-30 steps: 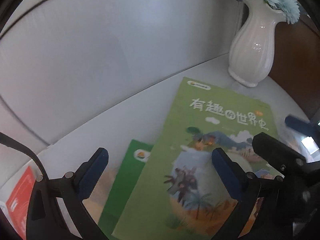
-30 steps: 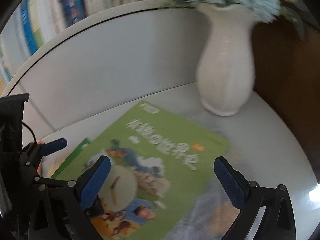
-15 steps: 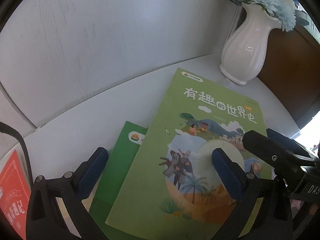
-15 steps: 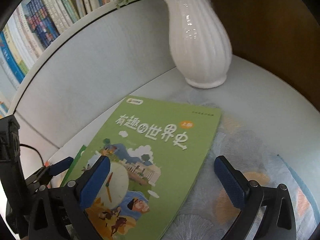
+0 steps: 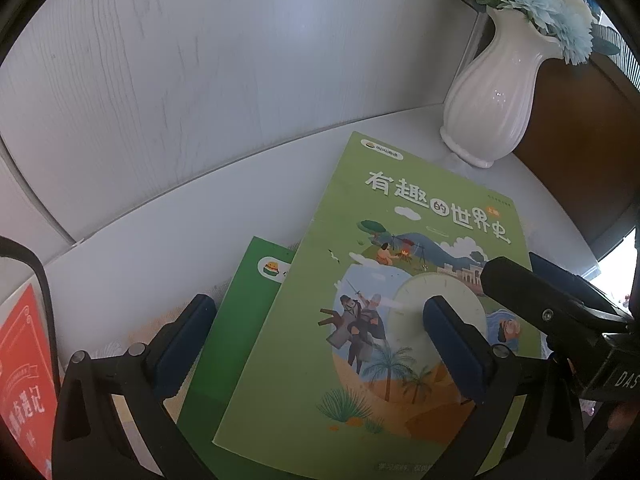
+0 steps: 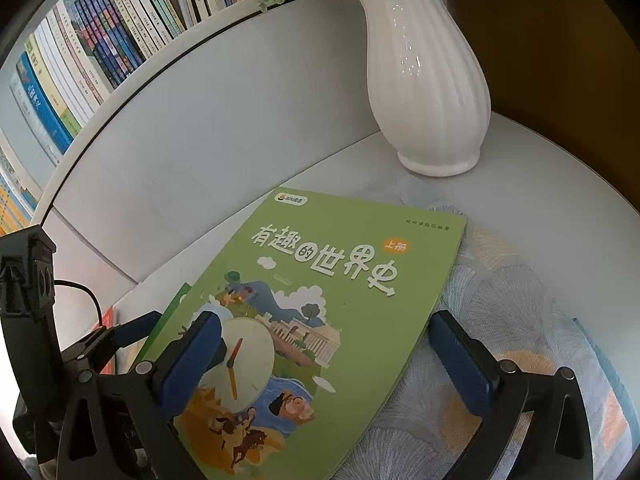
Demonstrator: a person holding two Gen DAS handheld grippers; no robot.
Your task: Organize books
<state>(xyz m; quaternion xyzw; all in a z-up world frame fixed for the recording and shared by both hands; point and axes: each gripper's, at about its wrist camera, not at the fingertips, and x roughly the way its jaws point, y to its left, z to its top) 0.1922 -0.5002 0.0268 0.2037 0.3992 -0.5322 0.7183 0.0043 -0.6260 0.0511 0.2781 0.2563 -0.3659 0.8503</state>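
A light green picture book lies flat on the white table, on top of a darker green book. A red book lies at the far left. My left gripper is open and empty, just above the two green books. My right gripper is open and empty, its fingers straddling the light green book's near right part. The right gripper's arm also shows at the right of the left wrist view.
A white ribbed vase with blue flowers stands at the back right. A white panel rises behind the table. A shelf of upright books sits above it. A patterned cloth lies under the books. A brown wall closes the right.
Both grippers have drawn back and tilted down, so the books sit closer under them. The books and vase have not moved. Both grippers stay open.
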